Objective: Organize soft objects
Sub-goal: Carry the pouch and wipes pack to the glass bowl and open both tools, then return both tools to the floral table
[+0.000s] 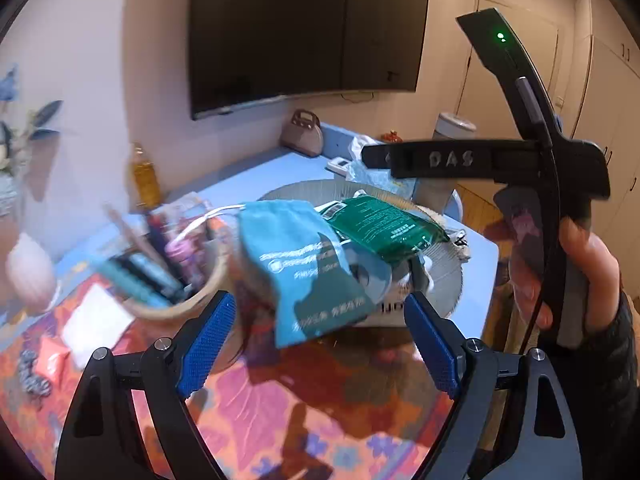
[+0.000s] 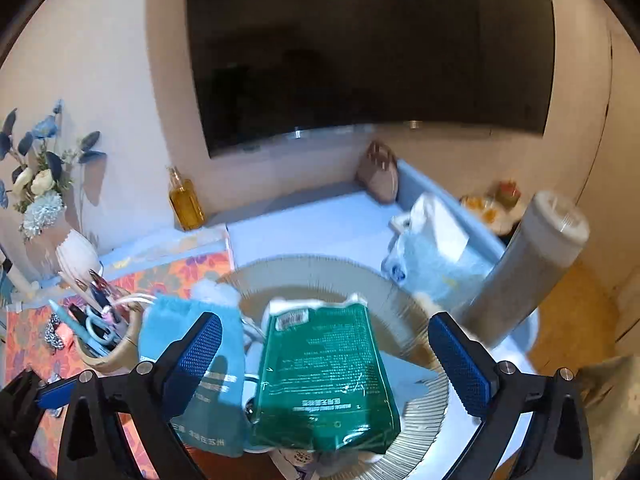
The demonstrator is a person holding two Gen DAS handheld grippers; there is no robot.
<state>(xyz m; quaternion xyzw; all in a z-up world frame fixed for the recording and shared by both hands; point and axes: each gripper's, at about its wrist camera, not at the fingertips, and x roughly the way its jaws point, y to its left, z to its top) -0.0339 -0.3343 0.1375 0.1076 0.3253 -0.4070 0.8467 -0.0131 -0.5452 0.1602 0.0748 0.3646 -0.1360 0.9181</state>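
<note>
Setting: home living room | Evidence: large dark television (image 2: 372,56) mounted on a cream wall; artificial flowers (image 2: 36,176) in a ribbed vase; handbag (image 2: 380,178) on a blue-covered table (image 2: 304,220); floral tablecloth (image 1: 280,408); cupboard doors (image 1: 612,80) and wooden floor (image 2: 576,320) at right.

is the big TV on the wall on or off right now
Off: the TV screen is dark in both views, showing only reflected ceiling lights.

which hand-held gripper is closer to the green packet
Right. The right hand-held gripper is open with the green packet between its fingers; the left hand-held gripper is open, facing the blue pouch beside it.
</note>
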